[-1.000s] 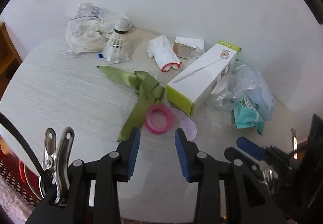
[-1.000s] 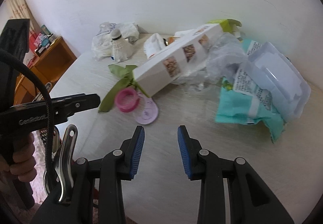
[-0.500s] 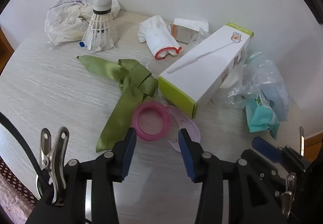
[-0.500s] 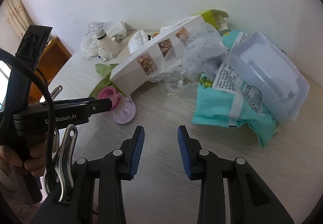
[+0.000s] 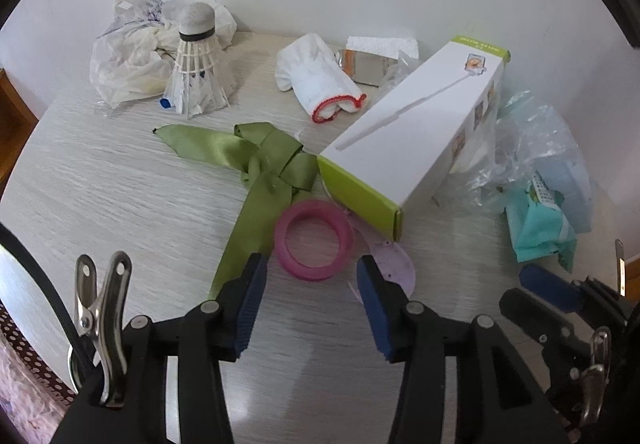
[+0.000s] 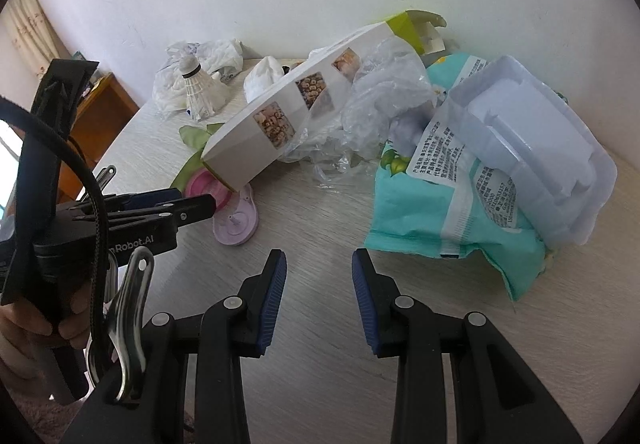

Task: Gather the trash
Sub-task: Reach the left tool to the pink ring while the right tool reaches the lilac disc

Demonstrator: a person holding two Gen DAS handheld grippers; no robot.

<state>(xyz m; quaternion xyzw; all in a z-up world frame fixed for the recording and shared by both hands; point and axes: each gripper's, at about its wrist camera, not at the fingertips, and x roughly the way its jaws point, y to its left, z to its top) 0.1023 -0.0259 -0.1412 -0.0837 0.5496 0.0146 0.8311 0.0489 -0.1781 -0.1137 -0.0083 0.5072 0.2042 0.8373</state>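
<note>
Left gripper (image 5: 311, 276) lined up on the pink ring (image 5: 314, 239); nothing held.

We find the ring flat on the table (image 5: 120, 196), just ahead of the left fingertips and centred on their gap; the jaws have just been opening and stand partly apart, empty. We judge the left nearer; the right gripper (image 6: 319, 270), part open, holds nothing.
</note>
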